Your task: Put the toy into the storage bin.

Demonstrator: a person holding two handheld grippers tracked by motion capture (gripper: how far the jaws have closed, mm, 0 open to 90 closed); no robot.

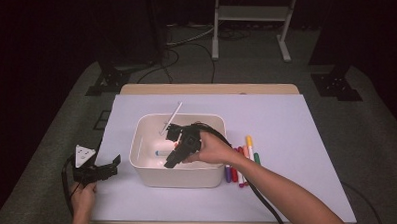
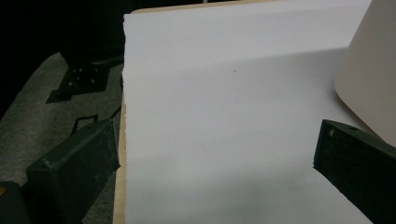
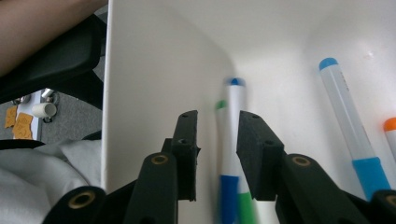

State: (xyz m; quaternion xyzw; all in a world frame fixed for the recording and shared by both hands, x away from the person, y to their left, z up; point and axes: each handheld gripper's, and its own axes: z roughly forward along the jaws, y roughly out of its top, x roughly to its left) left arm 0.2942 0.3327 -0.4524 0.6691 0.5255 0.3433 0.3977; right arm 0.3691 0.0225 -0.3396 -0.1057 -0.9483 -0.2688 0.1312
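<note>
The work in hand is judged to be the moving of markers into the white bin (image 1: 176, 179), and the right gripper (image 3: 217, 140) is reached down inside it. In the right gripper view, a blue-capped marker (image 3: 232, 140) is seen between the jaws, its long axis running straight ahead along them toward the bin's near wall, with a green marker (image 3: 245, 205) blurred just beside it. The jaws are parted around the blue-capped marker with a small gap on each side; whether the pads touch it cannot be told, and the blur suggests it is loose or falling. To the right of the jaws, a second blue-banded marker (image 3: 348, 130) lies roughly parallel, and the tip of an orange one (image 3: 390, 126) shows beyond it, so four markers are counted in that view. In the high view, about six further markers (image 1: 242, 163) lie outside the bin, just right of the right hand (image 1: 212, 150), their long axes pointing away from the person; that hand is much the nearer to them. The left gripper (image 1: 104, 170) rests at the table's left edge, well apart from the bin, its jaws wide open on nothing above the white sheet (image 2: 224, 116).
</note>
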